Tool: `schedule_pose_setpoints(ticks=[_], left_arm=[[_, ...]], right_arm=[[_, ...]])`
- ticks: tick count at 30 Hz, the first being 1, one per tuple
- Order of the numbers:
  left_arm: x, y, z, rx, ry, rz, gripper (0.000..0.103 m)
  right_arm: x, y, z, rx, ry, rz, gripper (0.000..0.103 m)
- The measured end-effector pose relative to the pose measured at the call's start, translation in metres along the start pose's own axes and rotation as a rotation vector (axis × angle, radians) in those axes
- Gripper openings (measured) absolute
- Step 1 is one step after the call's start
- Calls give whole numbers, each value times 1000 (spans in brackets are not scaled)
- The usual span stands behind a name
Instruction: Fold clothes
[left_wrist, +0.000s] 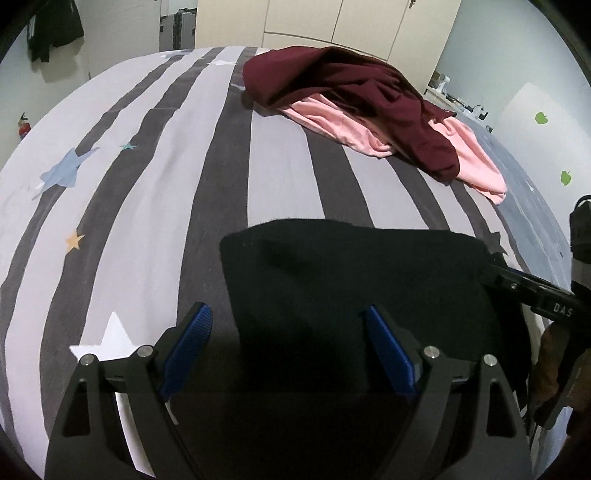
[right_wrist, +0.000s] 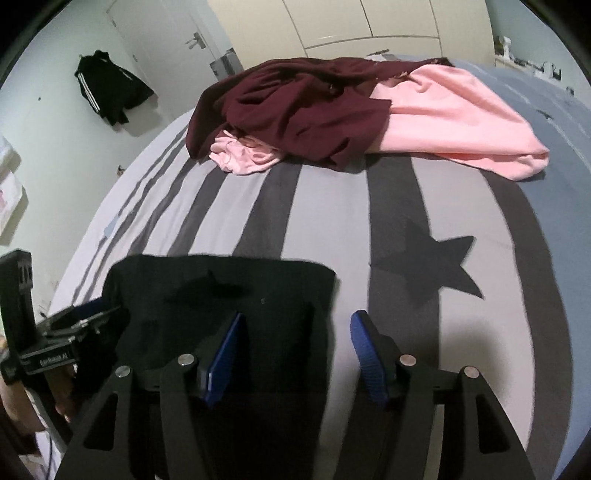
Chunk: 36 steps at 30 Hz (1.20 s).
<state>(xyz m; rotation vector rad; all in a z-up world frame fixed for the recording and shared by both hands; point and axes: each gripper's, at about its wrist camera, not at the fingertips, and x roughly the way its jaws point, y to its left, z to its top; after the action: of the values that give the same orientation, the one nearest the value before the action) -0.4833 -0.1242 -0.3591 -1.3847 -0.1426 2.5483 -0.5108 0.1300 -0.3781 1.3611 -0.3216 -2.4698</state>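
On the striped bed (left_wrist: 280, 155) a folded black garment (left_wrist: 351, 280) lies flat at the near edge. Over its left edge hovers the left hand-held gripper (left_wrist: 291, 354), jaws wide apart and empty. Over its right edge the right hand-held gripper (right_wrist: 295, 354) is likewise apart, gripping nothing. Beyond the black garment, well apart, a maroon garment (left_wrist: 354, 96) lies heaped on a pink garment (left_wrist: 373, 129).
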Motion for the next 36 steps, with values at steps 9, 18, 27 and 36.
schedule_pose_setpoints(ticks=[9, 18, 27, 36], left_arm=[[8, -13, 7, 53, 31, -10, 22], [-36, -15, 14, 32, -44, -83, 10], [-143, -40, -21, 19, -149, -116, 7], [-226, -57, -124, -41, -87, -107, 7]], right_arm=[[5, 0, 7, 24, 25, 41, 21], [-31, 12, 14, 3, -39, 56, 10], [-136, 52, -12, -65, -144, 78, 10], [-231, 81, -121, -77, -80, 79, 7]])
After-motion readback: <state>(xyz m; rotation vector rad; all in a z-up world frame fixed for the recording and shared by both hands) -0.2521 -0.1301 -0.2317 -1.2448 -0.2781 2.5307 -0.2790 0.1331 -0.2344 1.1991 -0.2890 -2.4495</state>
